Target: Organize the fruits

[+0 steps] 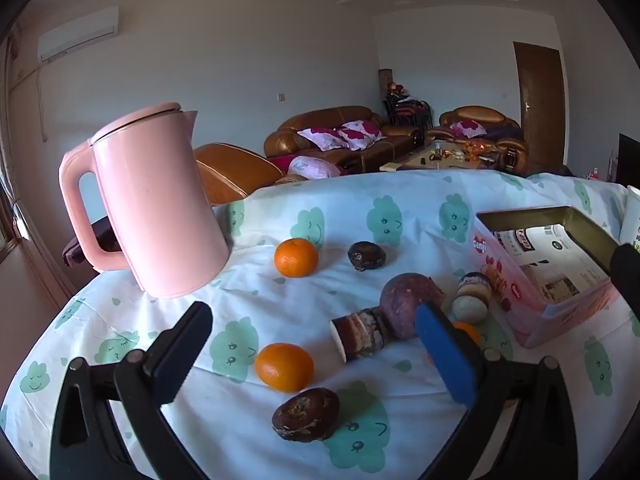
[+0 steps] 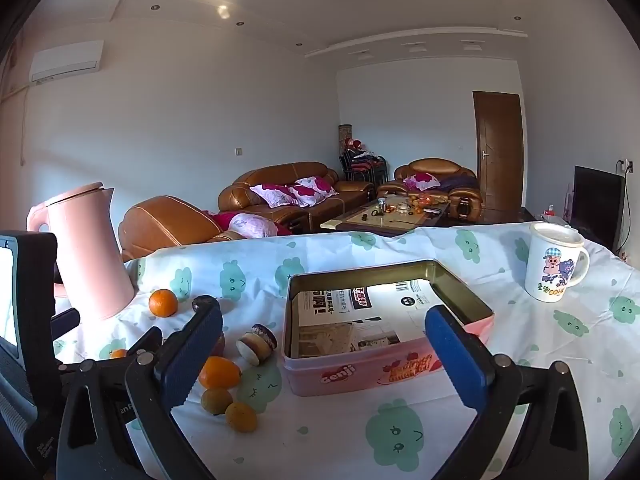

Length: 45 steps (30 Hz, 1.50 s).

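An open pink tin box (image 2: pixel 384 372) sits on the cloth-covered table; it also shows at the right of the left wrist view (image 1: pixel 532 280). Left of it lie several oranges (image 2: pixel 219 372) and small yellow fruits (image 2: pixel 241 416). In the left wrist view I see two oranges (image 1: pixel 285 367) (image 1: pixel 296 257), a purple fruit (image 1: pixel 408 304) and dark wrinkled fruits (image 1: pixel 306 414) (image 1: pixel 366 255). My left gripper (image 1: pixel 316 344) is open and empty above the near orange. My right gripper (image 2: pixel 324 354) is open and empty in front of the box.
A pink kettle (image 1: pixel 156 208) stands at the table's left. A white cartoon mug (image 2: pixel 554 264) stands at the right. Layered cake-like pieces (image 1: pixel 362 338) (image 2: pixel 258 344) lie among the fruit. The table edge curves near on the left.
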Tool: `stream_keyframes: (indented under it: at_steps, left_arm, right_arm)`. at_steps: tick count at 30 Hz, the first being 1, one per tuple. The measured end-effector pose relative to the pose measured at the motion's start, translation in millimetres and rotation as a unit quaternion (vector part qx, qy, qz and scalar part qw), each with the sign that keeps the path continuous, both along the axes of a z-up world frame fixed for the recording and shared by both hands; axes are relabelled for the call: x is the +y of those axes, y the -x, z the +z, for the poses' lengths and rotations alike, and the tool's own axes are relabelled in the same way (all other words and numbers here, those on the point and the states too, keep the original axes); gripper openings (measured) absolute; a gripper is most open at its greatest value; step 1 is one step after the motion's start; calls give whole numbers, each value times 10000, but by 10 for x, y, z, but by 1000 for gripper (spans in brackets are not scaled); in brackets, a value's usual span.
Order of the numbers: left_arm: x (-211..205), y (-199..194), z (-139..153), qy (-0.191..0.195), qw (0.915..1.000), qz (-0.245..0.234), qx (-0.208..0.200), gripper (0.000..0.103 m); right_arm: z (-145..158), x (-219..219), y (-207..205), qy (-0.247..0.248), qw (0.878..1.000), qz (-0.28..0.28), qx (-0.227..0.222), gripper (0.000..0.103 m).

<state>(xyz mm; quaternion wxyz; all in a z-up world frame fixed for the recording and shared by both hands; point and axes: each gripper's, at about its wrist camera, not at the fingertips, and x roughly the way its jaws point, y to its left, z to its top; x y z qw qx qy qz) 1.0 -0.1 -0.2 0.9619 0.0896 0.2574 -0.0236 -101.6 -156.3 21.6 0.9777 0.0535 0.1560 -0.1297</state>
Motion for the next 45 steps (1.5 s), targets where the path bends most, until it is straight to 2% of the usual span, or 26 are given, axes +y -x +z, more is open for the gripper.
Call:
stream_keyframes:
  at_steps: [4, 5, 16, 45]
  left_arm:
    - [-32, -13, -8, 41, 10000, -41, 3, 103]
    - [3, 19, -11, 61, 10000, -48, -12, 103]
    - [48, 7, 4, 210, 9998, 32, -2, 103]
    - [60, 2, 9, 220, 9998, 31, -1, 103]
  right_arm:
    - [1, 2, 33, -61, 10000, -11, -77, 102]
    - [7, 27, -4, 7, 10000, 2, 44, 102]
    - [-42, 1, -59, -8, 9999, 11, 173, 102]
    - [-62, -8, -75, -1, 9997, 16, 225, 102]
